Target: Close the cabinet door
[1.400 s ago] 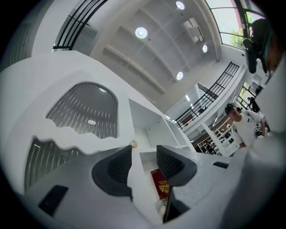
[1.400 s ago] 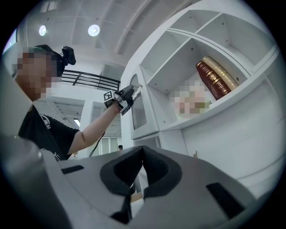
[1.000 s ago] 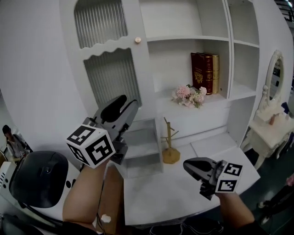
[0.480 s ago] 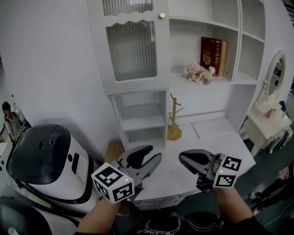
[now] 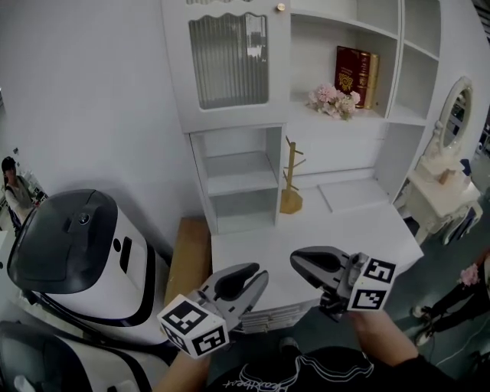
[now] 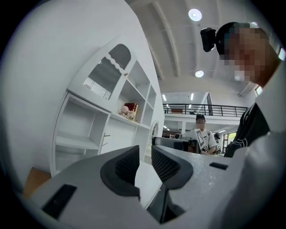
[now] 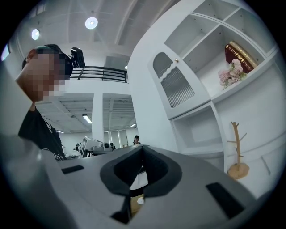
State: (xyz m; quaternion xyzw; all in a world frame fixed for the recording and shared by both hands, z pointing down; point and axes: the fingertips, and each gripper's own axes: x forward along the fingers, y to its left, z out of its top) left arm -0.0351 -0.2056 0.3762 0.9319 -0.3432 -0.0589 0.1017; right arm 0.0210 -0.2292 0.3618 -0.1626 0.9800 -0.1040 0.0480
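The white cabinet door (image 5: 230,57) with ribbed glass and a small round knob (image 5: 281,7) lies flush with the cabinet front; it also shows in the left gripper view (image 6: 103,74) and the right gripper view (image 7: 174,85). Both grippers hang low over the desk's front edge, well away from the door. My left gripper (image 5: 256,274) (image 6: 145,151) is closing, a narrow gap still shows between its jaws, and nothing is in it. My right gripper (image 5: 297,261) (image 7: 142,150) is shut on nothing, its tips touching.
A white desk top (image 5: 337,230) runs under the cabinet. A wooden tree stand (image 5: 289,191), pink flowers (image 5: 333,98) and red books (image 5: 356,73) sit on the shelves. A white machine with a black dome (image 5: 69,245) stands left, a vanity table (image 5: 444,180) right.
Both grippers sank and drew back from the cabinet; the left one came down from beside the door to the desk's front edge, and its jaws narrowed. The door is now further off.
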